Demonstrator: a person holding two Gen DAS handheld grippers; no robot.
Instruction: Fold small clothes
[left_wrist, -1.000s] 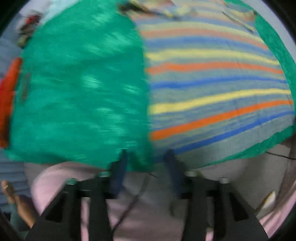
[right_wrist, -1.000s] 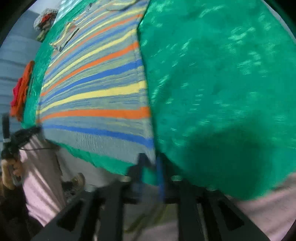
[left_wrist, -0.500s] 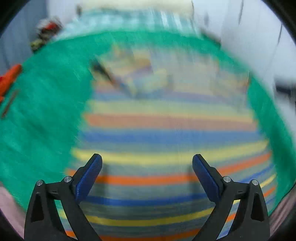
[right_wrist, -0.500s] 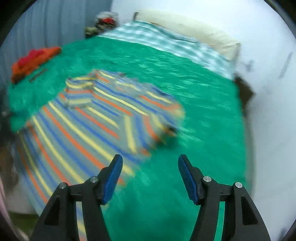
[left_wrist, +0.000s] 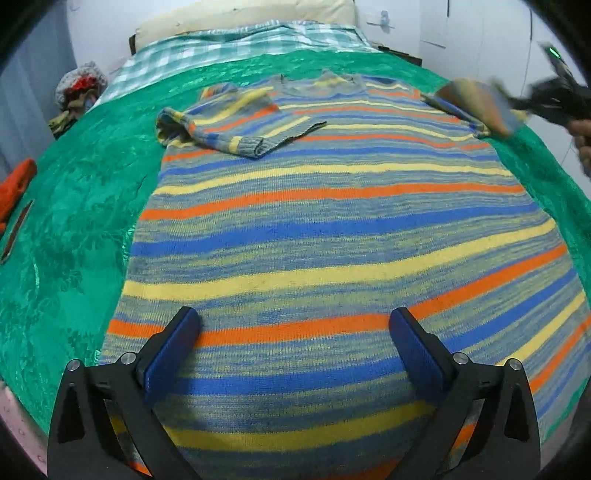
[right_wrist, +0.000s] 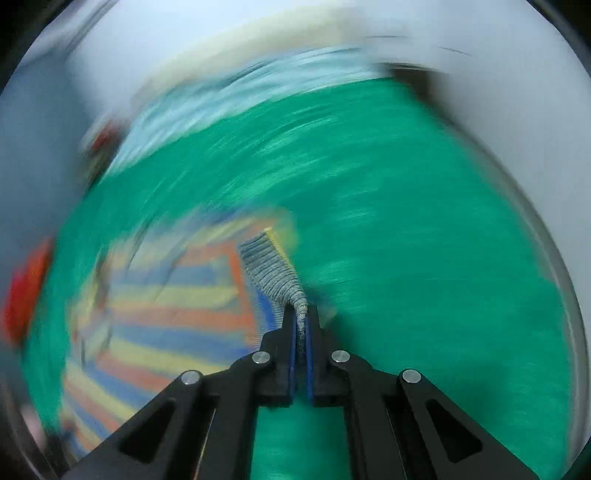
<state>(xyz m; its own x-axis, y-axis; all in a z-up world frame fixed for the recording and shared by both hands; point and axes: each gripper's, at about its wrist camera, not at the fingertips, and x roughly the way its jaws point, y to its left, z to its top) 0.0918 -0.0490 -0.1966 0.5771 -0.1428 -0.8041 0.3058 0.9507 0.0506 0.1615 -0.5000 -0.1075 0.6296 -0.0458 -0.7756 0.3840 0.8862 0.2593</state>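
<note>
A sweater (left_wrist: 332, 229) striped in blue, yellow and orange lies flat on the green bedspread (left_wrist: 74, 221). Its left sleeve (left_wrist: 236, 129) is folded across the chest. My left gripper (left_wrist: 295, 321) hovers over the lower body of the sweater, jaws opening wide, nothing between them. At the upper right, my right gripper (left_wrist: 517, 110) lifts the right sleeve (left_wrist: 476, 107) off the bed. The right wrist view is blurred, but the right gripper (right_wrist: 301, 314) is plainly shut on the grey ribbed cuff (right_wrist: 273, 269), with the sweater (right_wrist: 166, 302) to its left.
A red garment (left_wrist: 14, 184) and a thin dark object (left_wrist: 16, 232) lie at the bed's left edge. A heap of clothes (left_wrist: 79, 92) sits at the far left, with a checked sheet (left_wrist: 240, 40) and a pillow (left_wrist: 240, 14) beyond. A hand (left_wrist: 583, 144) shows at the right edge.
My left gripper has come from the bed's near edge to above the sweater and spread wide. My right gripper opened, swung to the right sleeve and shut on its cuff.
</note>
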